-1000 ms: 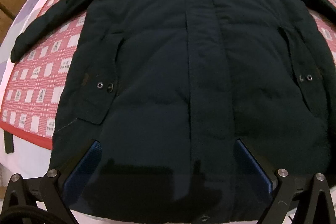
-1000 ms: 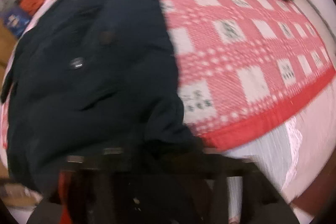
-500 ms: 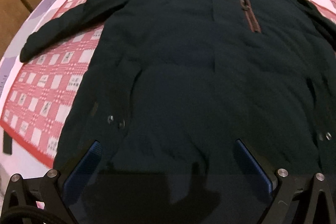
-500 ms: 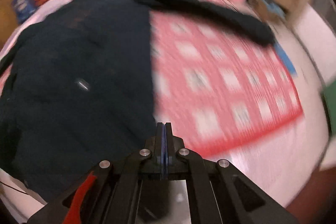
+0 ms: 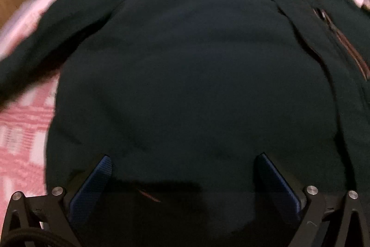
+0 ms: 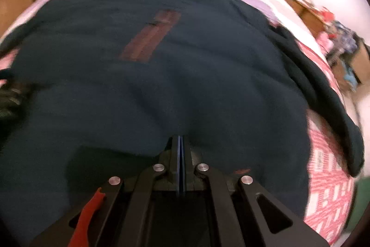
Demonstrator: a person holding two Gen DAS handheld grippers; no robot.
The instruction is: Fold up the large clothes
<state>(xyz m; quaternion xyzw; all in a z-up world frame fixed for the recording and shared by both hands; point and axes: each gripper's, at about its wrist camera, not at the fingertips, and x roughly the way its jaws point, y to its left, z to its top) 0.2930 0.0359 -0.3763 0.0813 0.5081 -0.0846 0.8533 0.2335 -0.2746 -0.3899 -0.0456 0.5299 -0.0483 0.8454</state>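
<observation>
Left wrist: claw spread wide over coat.

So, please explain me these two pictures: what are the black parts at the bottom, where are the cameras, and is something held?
There is no robot here. A person holds a two-finger gripper in each hand, and a camera on each looks forward along the fingers. One picture comes from the left gripper: its blue-padded jaws stand wide apart, gripping nothing. The other comes from the right gripper: its jaws are pressed together; whether cloth is pinched I cannot tell. Both look over a dark coat lying spread, front up, on a red-and-white blanket covering a bed.
</observation>
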